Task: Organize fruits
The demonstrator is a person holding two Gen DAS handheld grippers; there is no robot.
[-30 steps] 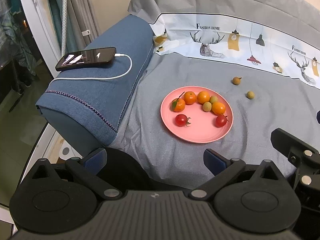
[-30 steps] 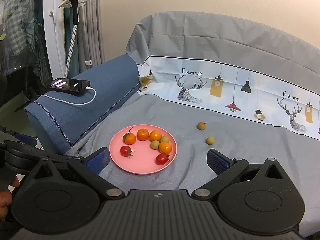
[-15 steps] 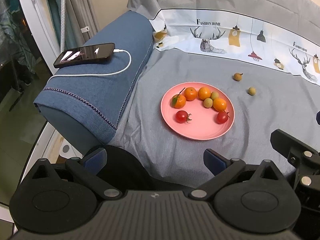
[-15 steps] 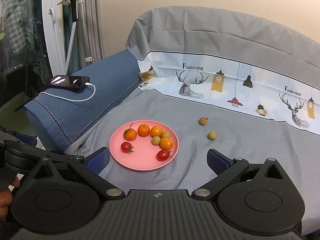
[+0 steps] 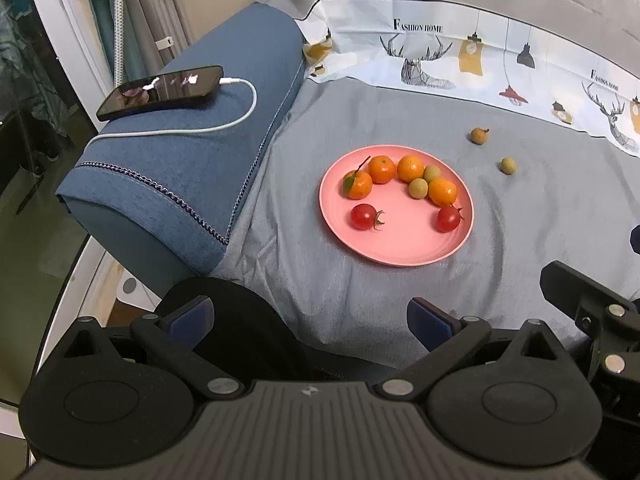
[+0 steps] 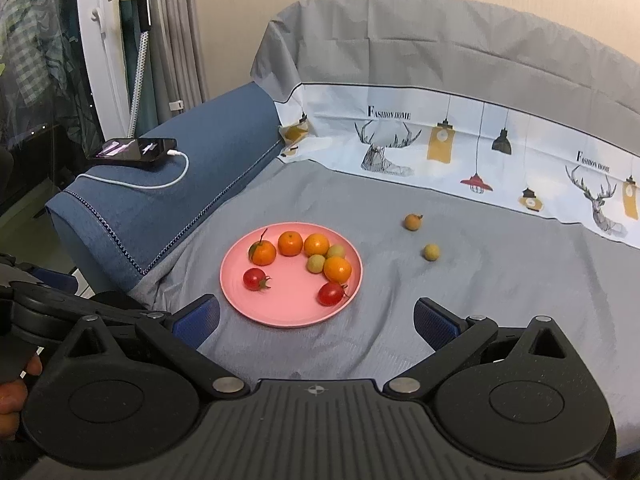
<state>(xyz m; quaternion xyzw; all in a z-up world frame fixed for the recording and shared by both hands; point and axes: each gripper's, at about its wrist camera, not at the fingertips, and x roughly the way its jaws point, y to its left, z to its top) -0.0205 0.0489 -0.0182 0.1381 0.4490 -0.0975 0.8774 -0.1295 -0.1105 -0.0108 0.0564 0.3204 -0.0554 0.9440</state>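
A pink plate (image 5: 404, 246) (image 6: 296, 310) lies on the grey sofa cover and holds several small oranges, two green fruits and two cherry tomatoes. Off the plate to its right rest a brownish fruit (image 5: 479, 135) (image 6: 413, 222) and a green fruit (image 5: 508, 165) (image 6: 431, 251). My left gripper (image 5: 310, 318) hangs open near the sofa's front edge, well short of the plate. My right gripper (image 6: 316, 320) is open too, its fingertips just in front of the plate's near rim. Neither holds anything.
A blue armrest (image 5: 188, 148) rises left of the plate, with a phone (image 5: 160, 92) and its white charging cable on top. A printed cloth (image 6: 460, 148) covers the sofa back. The other gripper's body (image 5: 592, 312) shows at the right edge of the left wrist view.
Both cameras have shifted a little; the plate and loose fruits sit slightly higher in both views. Nothing was picked up or let go.
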